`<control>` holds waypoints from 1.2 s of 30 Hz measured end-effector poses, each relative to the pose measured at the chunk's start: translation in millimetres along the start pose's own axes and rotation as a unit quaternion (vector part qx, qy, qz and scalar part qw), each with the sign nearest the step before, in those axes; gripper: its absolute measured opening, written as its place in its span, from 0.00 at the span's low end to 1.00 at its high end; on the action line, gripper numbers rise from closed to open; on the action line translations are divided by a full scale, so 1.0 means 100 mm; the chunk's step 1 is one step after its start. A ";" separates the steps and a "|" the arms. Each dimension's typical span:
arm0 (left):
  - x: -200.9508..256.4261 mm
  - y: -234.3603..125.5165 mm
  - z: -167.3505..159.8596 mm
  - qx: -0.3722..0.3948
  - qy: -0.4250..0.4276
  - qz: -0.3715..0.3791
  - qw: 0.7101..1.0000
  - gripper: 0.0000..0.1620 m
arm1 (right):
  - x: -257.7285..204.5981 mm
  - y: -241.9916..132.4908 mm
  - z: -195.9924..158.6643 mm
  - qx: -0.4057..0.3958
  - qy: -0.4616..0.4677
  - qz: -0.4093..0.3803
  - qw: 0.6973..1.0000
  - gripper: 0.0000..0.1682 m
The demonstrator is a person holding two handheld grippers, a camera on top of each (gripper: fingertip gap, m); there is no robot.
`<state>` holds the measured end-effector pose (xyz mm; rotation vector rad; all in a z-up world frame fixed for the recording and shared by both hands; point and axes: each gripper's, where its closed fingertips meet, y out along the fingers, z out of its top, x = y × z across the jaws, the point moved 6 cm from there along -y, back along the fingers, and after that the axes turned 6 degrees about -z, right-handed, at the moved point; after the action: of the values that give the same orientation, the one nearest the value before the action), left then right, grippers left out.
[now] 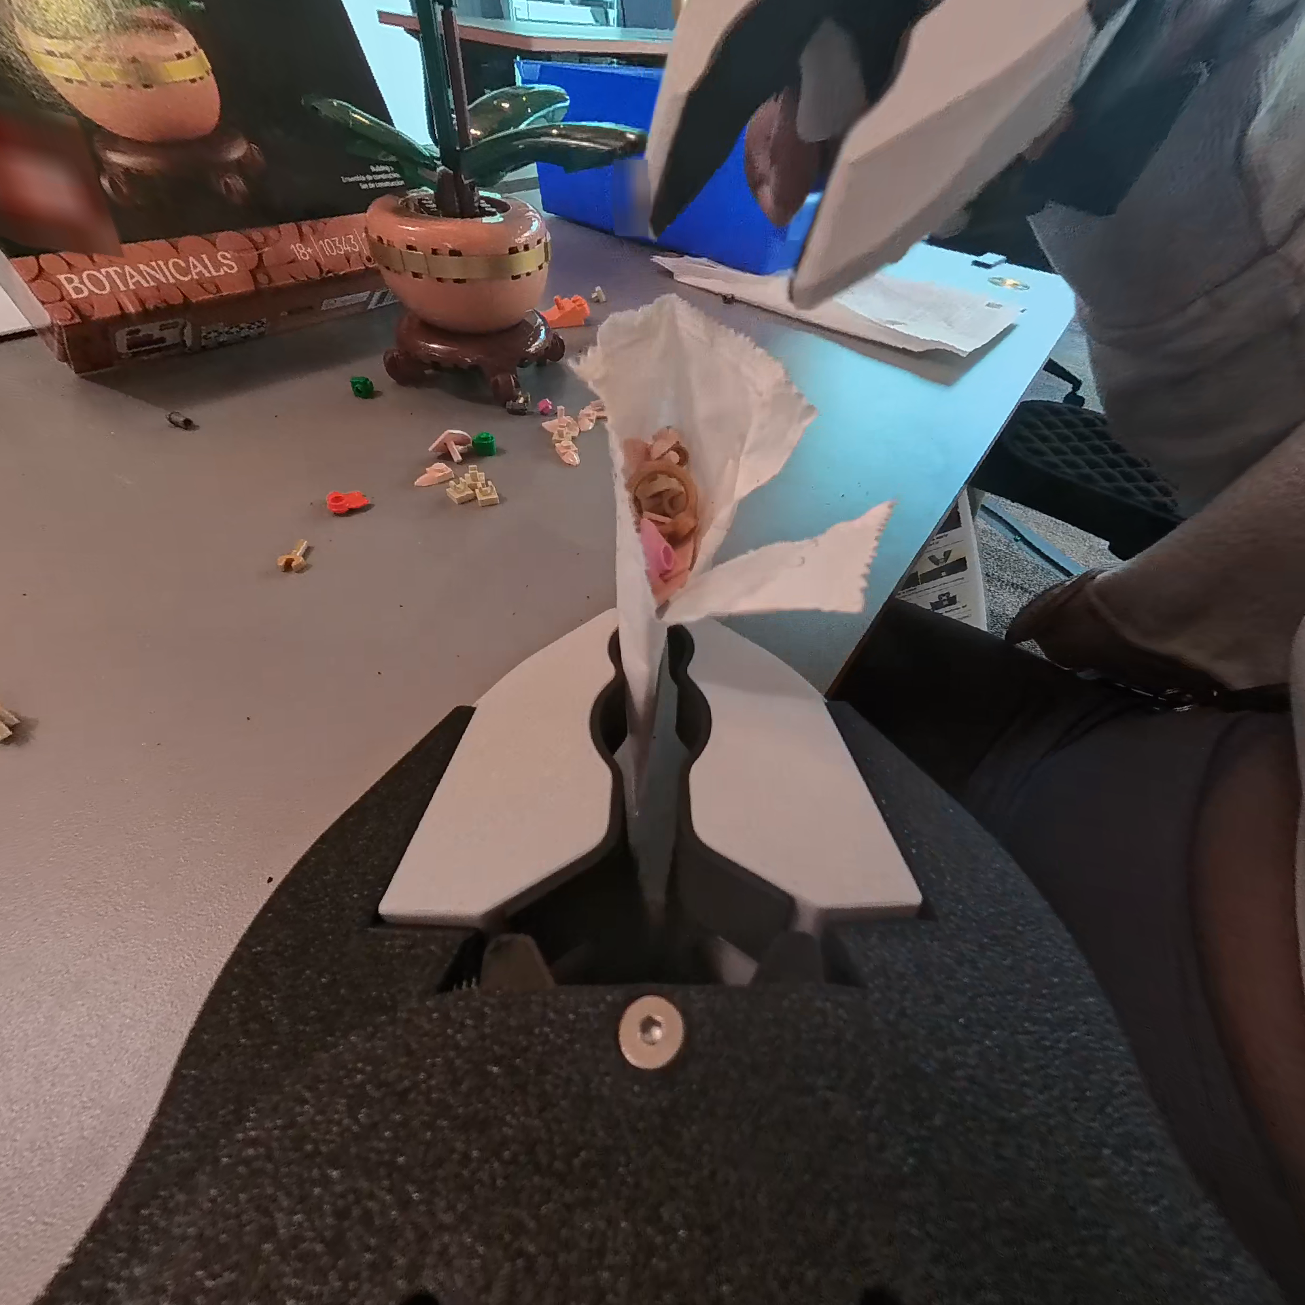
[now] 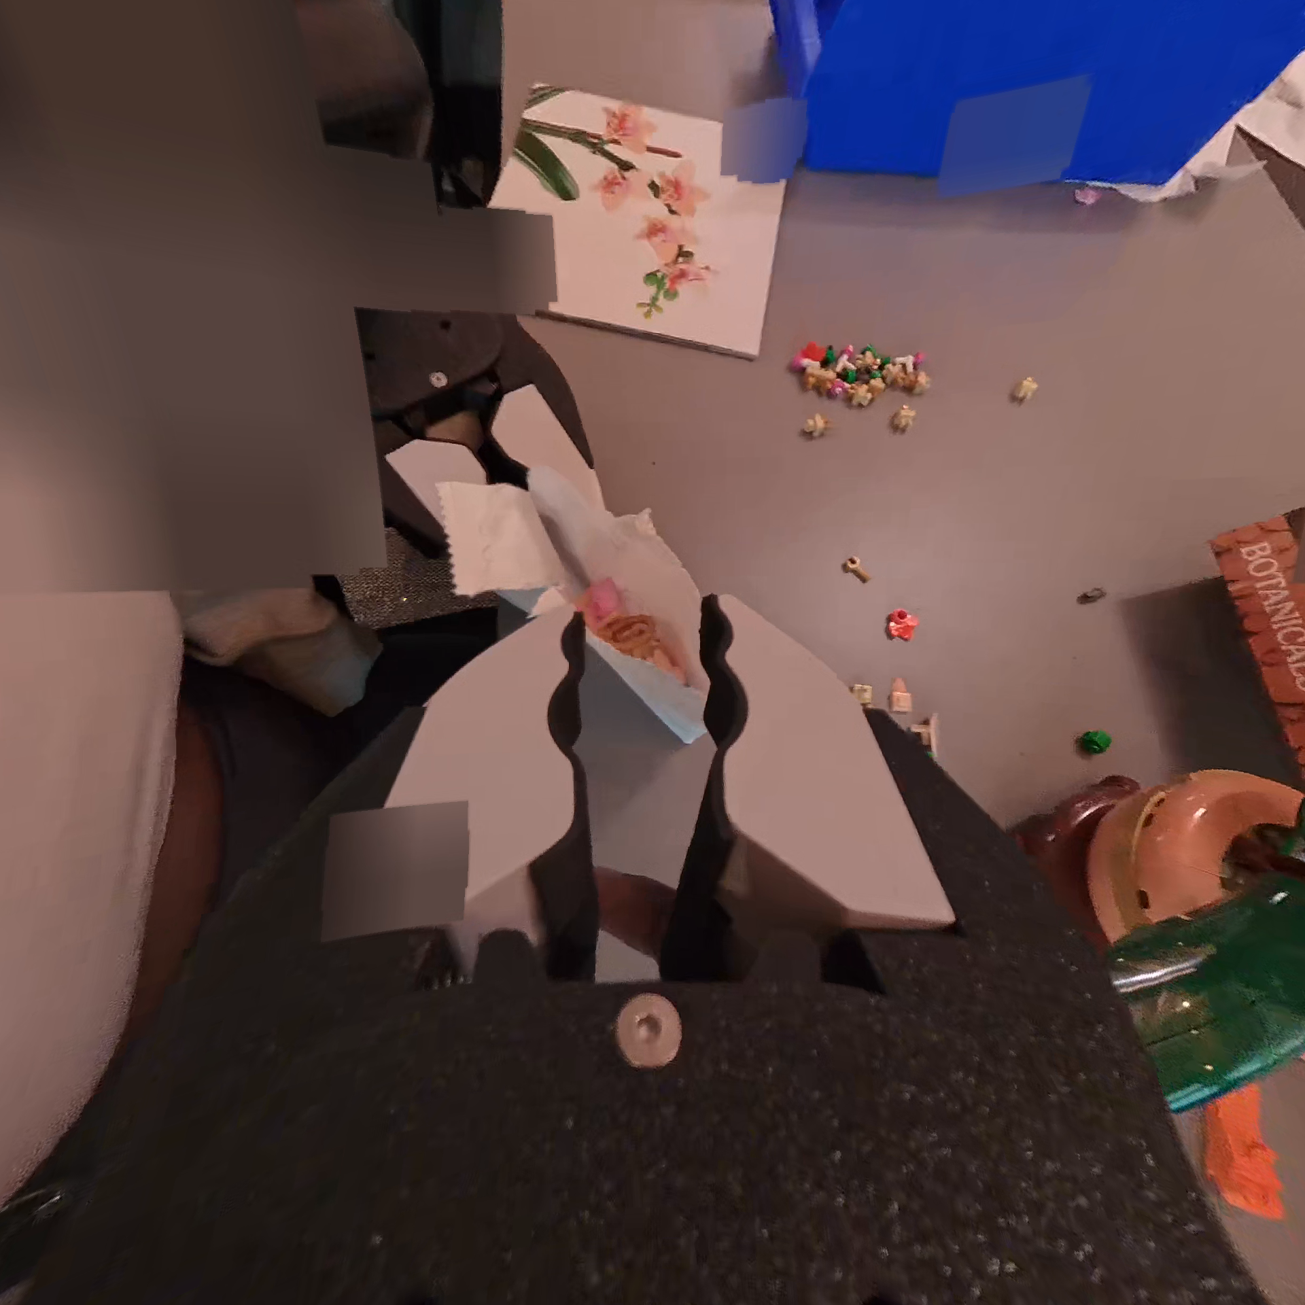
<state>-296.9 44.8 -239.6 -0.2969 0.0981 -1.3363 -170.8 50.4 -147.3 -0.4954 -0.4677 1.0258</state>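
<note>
White paper is what your left gripper (image 1: 653, 695) is pinching: in the left wrist view the jaws are clamped on the lower end of a torn-open paper bag (image 1: 695, 452), which stands up at frame centre with its mouth splayed. Tan ring-shaped bricks and a pink piece (image 1: 662, 554) sit loose in the pocket. Judge the bag as light, limp and easy to tear further along its serrated edges; the small hard pieces inside will spill if you tilt the mouth down. The best hold looks to be the flat, sealed paper below the pieces, where you have it. Your right gripper (image 1: 805, 233) hangs at upper right, above the bag and apart from it, its jaws spread and empty. A brick-built flower pot (image 1: 462, 272) and scattered small bricks (image 1: 469, 484) lie on the grey table (image 1: 212, 706) at left.

In the right wrist view, your right gripper (image 2: 639, 678) stands wide, gripping nothing, with the paper bag (image 2: 635, 565) just beyond its tips at centre. A printed orchid booklet (image 2: 671, 233) lies at upper centre, a blue bin (image 2: 1024, 78) at upper right.
</note>
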 end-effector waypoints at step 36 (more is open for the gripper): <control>0.00 0.00 0.00 0.000 0.001 0.001 1.000 0.05 | -0.06 0.11 0.01 0.037 0.070 -0.039 0.996 0.15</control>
<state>-296.8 44.8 -239.5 -0.2956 0.1015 -1.3338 -181.2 50.0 -153.3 -0.4761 -0.3213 0.9228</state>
